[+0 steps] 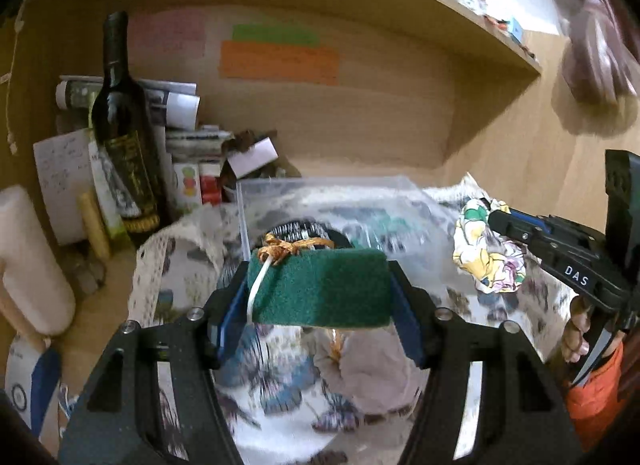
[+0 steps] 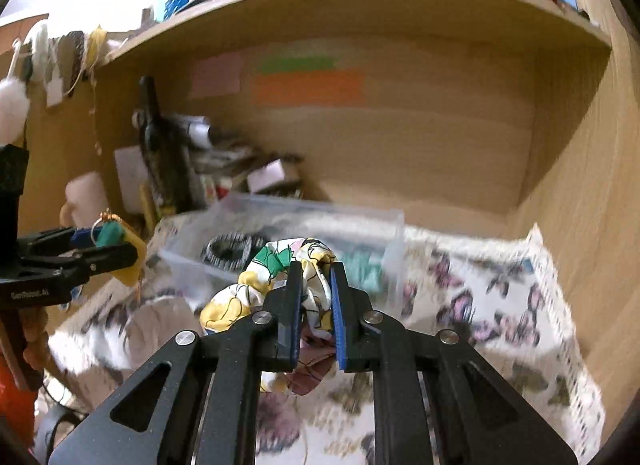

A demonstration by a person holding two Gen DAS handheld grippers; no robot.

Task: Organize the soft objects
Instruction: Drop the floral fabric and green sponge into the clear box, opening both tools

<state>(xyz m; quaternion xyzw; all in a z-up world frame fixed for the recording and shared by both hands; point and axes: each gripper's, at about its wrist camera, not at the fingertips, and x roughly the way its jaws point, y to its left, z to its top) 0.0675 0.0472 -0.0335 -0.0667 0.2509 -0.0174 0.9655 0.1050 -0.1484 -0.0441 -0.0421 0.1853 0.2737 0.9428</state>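
Left fingers (image 1: 406, 325) pinched a green scouring sponge (image 1: 320, 287); right fingers (image 2: 294, 305) pinched a floral scrunchie (image 2: 272, 281), near a clear plastic box (image 2: 312, 221).

A dark glass wine bottle (image 1: 120, 121) stands upright by stacked papers (image 1: 168, 105). Green (image 1: 275, 34) and orange paper notes (image 1: 280, 61) stick on the wooden shelf back.
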